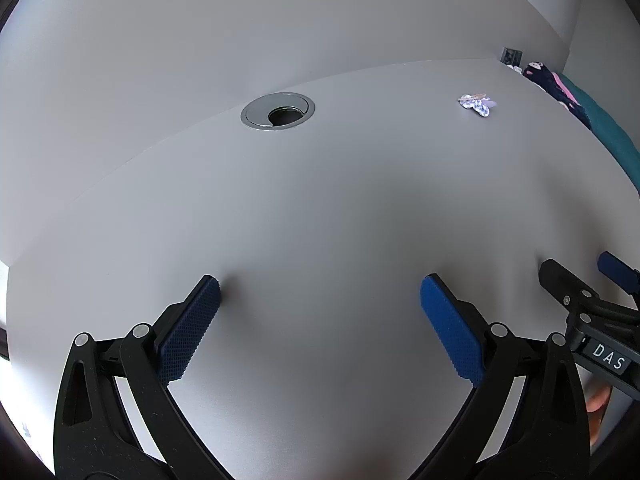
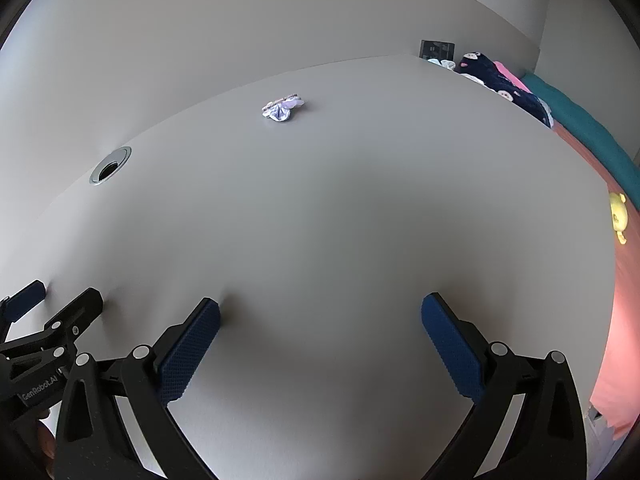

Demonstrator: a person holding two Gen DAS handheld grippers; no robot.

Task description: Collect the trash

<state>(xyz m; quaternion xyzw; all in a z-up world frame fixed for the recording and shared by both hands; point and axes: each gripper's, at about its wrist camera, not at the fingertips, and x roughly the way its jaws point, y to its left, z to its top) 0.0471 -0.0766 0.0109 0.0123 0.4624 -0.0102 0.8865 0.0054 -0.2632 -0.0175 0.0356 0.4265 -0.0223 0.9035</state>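
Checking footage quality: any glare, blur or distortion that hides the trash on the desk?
Left wrist view: strong fisheye bending of the desk edge; crumpled wrapper small but sharp; soft shadows under the left gripper. Right wrist view: same curvature, no glare, wrapper clear, right gripper sharp.

We cannot identify the small crumpled wrapper [image 2: 282, 109]; the yellow toy [image 2: 619, 217] is cropped by the frame edge.

Pale grey desk [image 2: 320, 208], silver cable grommet [image 1: 277, 111] near its back edge. The crumpled wrapper [image 2: 282, 107] shows white, lilac and blue. Both grippers are black with blue cross-hatched pads [image 1: 192, 332]. Past the right edge: navy cloth [image 2: 504, 84] with pink-and-white figures, teal bedding [image 2: 592, 136].
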